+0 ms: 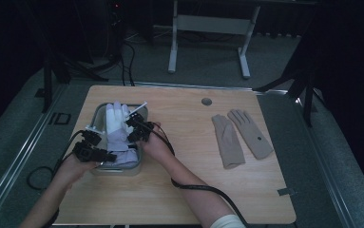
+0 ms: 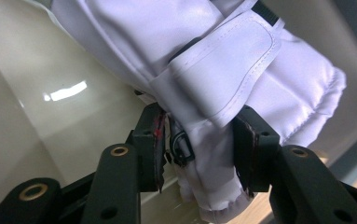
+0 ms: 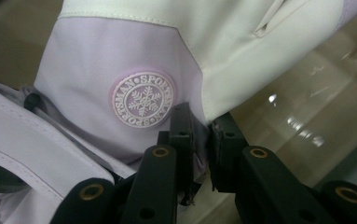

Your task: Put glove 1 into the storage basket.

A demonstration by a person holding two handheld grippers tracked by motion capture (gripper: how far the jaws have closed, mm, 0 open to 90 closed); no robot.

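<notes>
A white and lilac ski glove [image 1: 115, 128] lies in a cream tray [image 1: 96, 111] at the table's left, fingers pointing away from me. My left gripper [image 1: 106, 155] sits at the glove's cuff end. In the left gripper view the cuff [image 2: 213, 60] and a small black buckle [image 2: 181, 148] hang loosely between the spread jaws of that gripper [image 2: 199, 144], with a gap at the left pad. My right gripper [image 1: 132, 129] is at the glove's right side. Its own view shows this gripper [image 3: 204, 126] pinching the glove's [image 3: 120, 60] edge beside a round snowflake badge [image 3: 142, 100].
Two beige gloves [image 1: 239, 137] lie flat on the right half of the wooden table [image 1: 189, 180]. A round cable hole [image 1: 206, 101] sits near the far edge. Black cables trail from both grippers over the table's near side. A desk frame [image 1: 208, 28] stands beyond.
</notes>
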